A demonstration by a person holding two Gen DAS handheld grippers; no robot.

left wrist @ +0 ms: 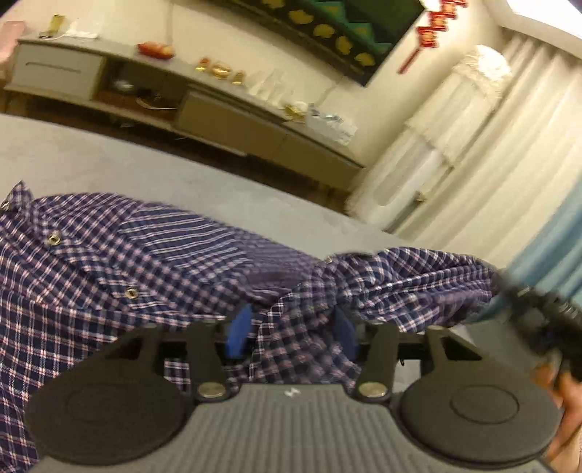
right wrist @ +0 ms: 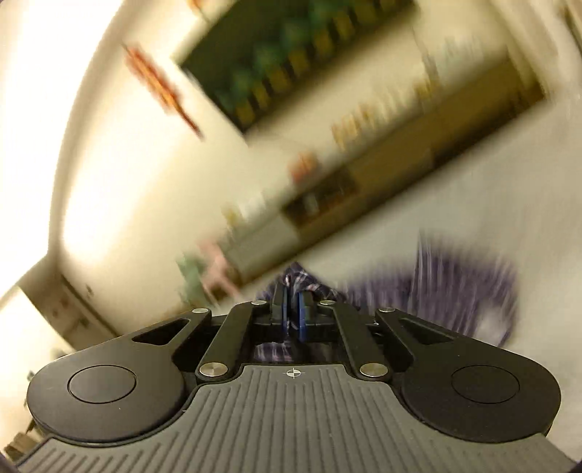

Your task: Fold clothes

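Note:
A navy, white and pink plaid shirt (left wrist: pixel 109 276) with metal snaps lies spread over a grey surface (left wrist: pixel 109 156). My left gripper (left wrist: pixel 293 327) is open, its blue pads (left wrist: pixel 240 327) standing apart with a loose bunch of the shirt between them. The right wrist view is heavily blurred. In it my right gripper (right wrist: pixel 292 313) is shut on a fold of the shirt (right wrist: pixel 454 287), and plaid cloth pokes out past the pads. In the left wrist view the right gripper (left wrist: pixel 538 309) shows as a dark blur at the right edge, pulling the shirt's raised end, with a hand (left wrist: pixel 560 400) below it.
A long low cabinet (left wrist: pixel 225 109) with small gold and red items stands along the far wall beyond the grey surface. Pale curtains (left wrist: pixel 509 145) hang at the right. A dark framed picture (left wrist: pixel 345 29) is on the wall above.

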